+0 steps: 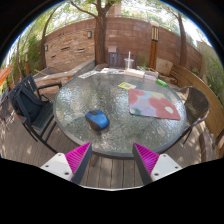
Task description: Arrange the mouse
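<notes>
Largest item first: a round glass-topped table (70, 100) on an outdoor deck, brick wall and trees beyond it, dark chairs (32, 105) drawn up at its left side and another seat at its right. The glass shows reflections across most of its face.

Next in size, a rectangular mouse mat (153, 103) with a pink and pale printed pattern lies on the right half of the table, well in from the rim. A small yellow-green item sits near the far edge; I cannot identify it.

The mouse (97, 120) rests directly on the glass toward the near edge, left of centre, well apart from the mat. It is a small, rounded blue body with a darker underside, lying flat. No cable is visible.

My gripper (113, 158) is held off the near rim of the table, released: its two fingers stand wide apart with nothing between them, magenta pads (78, 157) facing inward. The mouse lies ahead of them and slightly toward the left finger.

Assessment: I judge the mouse light, rigid and smooth-shelled, so it may slide on glass if nudged before the fingers close. The domed top offers poor purchase; the flatter left and right flanks, taken low and about mid-length, look the sounder hold. Moderate pressure should suffice.
</notes>
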`<state>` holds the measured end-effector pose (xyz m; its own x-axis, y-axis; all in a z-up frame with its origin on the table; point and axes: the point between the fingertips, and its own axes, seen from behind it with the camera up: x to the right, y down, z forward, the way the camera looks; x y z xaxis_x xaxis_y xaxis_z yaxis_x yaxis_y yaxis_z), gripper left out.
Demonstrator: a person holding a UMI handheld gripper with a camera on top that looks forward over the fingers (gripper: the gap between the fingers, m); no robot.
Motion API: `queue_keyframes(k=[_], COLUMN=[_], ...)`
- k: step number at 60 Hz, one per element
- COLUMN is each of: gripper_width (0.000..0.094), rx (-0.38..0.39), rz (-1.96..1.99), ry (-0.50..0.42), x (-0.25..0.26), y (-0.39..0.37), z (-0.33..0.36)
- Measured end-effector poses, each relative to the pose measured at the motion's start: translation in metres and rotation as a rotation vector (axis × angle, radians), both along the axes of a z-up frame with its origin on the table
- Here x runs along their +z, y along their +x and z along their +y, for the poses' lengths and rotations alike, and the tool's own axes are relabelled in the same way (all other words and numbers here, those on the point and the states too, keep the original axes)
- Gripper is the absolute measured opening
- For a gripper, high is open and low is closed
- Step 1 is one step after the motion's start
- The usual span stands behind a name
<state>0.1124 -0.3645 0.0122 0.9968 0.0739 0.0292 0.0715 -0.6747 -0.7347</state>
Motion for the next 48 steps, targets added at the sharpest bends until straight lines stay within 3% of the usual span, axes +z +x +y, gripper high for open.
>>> queue_keyframes(k=[27, 31, 37, 48], gripper_width=[0.0816, 0.0732, 0.0520, 0.0376], rx=[0.017, 0.026, 0.024, 0.015], rz=[-0.063, -0.029, 0.024, 0.017], ry=[0.051, 0.040, 0.021, 0.010], x=[-0.025, -0.028, -0.029, -0.028], y=[-0.039, -0.043, -0.048, -0.048], z=[0.136, 0.144, 0.146, 0.146])
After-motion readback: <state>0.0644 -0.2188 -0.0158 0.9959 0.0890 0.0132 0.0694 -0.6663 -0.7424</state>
